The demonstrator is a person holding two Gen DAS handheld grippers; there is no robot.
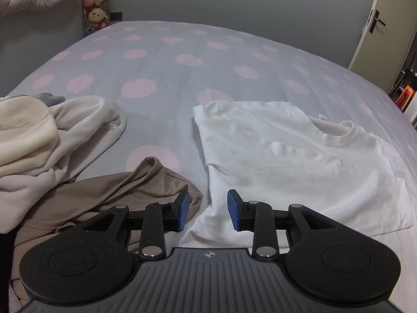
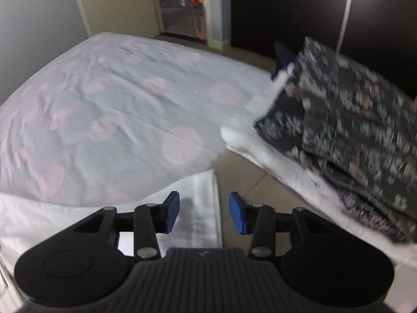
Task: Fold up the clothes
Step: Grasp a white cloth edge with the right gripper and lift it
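Observation:
A white T-shirt (image 1: 299,161) lies partly folded on the bed, collar toward the right. My left gripper (image 1: 207,210) hovers open over its near left corner, nothing between the blue pads. A tan garment (image 1: 109,195) lies crumpled under the left finger. In the right wrist view, my right gripper (image 2: 204,215) is open above the bed's corner, where a white cloth edge (image 2: 200,208) hangs over the side. Nothing is held there.
A heap of cream and white clothes (image 1: 44,140) sits at the left of the dotted grey bedspread (image 1: 161,65). A blurred stack of dark patterned and white fabric (image 2: 346,135) stands right of the bed. An open doorway (image 2: 187,5) lies beyond; floor shows below the corner.

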